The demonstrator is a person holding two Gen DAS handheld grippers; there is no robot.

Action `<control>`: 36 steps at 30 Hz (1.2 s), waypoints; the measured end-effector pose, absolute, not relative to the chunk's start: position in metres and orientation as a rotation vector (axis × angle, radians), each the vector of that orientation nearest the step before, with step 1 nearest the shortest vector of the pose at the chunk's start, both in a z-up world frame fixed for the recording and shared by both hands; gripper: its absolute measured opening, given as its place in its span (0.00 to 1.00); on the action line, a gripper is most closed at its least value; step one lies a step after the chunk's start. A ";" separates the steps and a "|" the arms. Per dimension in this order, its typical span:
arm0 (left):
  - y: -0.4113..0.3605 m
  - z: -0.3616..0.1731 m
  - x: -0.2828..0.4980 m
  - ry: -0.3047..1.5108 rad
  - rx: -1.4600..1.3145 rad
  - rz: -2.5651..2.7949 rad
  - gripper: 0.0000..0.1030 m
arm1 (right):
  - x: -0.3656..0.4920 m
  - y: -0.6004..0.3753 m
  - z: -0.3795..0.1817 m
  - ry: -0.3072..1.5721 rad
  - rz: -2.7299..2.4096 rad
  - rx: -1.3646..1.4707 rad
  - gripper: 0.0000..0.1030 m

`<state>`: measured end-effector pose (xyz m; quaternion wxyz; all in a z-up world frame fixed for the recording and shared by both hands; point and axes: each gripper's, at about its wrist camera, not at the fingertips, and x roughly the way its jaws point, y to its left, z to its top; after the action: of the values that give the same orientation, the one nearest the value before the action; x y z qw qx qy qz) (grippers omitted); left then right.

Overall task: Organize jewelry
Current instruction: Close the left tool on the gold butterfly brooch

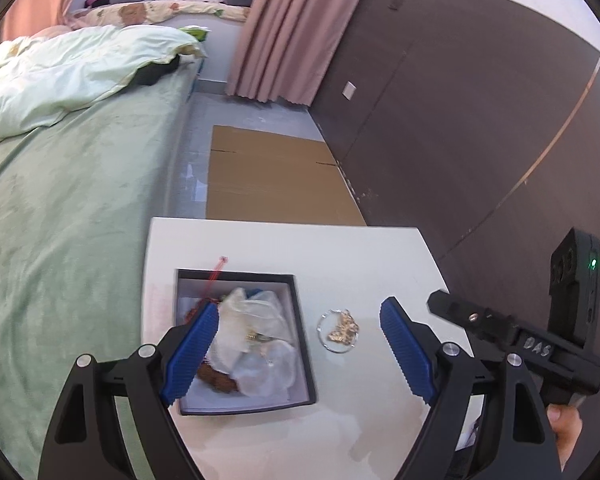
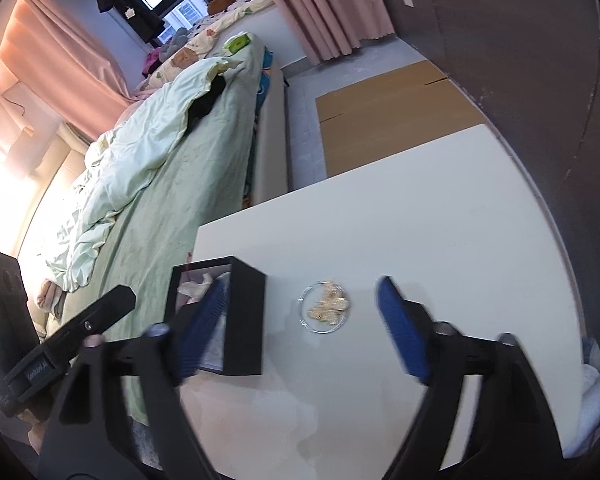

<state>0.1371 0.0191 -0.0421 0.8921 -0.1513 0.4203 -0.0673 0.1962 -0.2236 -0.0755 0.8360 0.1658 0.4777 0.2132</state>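
Beside the black box (image 1: 300, 344) on the white table (image 1: 340, 248), gold jewelry (image 1: 342, 330) lies between wide, empty jaws

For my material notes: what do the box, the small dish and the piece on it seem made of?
Box: likely rigid cardboard, matte black outside, pale inside, thin straight walls. Dish: looks like clear glass or plastic, since the white table shows through. Piece on it: gold-coloured, shiny, probably metal; too small to tell further.

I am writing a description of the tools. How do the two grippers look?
Both the left gripper and the right gripper have black angular frames with silver bolts and ribbed blue fingers. The right gripper's black handle shows a green light and white lettering.
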 end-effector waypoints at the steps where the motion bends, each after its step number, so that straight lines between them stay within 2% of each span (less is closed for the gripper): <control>1: 0.015 -0.043 0.138 0.876 -0.305 -0.143 0.78 | 0.197 -0.228 -0.075 1.008 0.444 0.353 0.88; 11: -0.026 -0.059 0.149 0.908 -0.234 -0.174 0.76 | 0.204 -0.272 -0.089 1.075 0.373 0.346 0.91; 28: -0.086 -0.111 0.190 1.056 -0.148 -0.203 0.28 | 0.213 -0.306 -0.098 1.110 0.341 0.341 0.91; 32: -0.093 -0.126 0.201 1.098 -0.125 -0.170 0.23 | 0.214 -0.306 -0.098 1.113 0.341 0.340 0.91; 36: -0.097 -0.133 0.206 1.103 -0.095 -0.149 0.23 | 0.217 -0.307 -0.097 1.120 0.350 0.342 0.91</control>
<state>0.2055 -0.0967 -0.1328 0.8479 -0.0450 0.5235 -0.0709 0.2171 -0.3071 -0.0966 0.8191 0.1605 0.5257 0.1643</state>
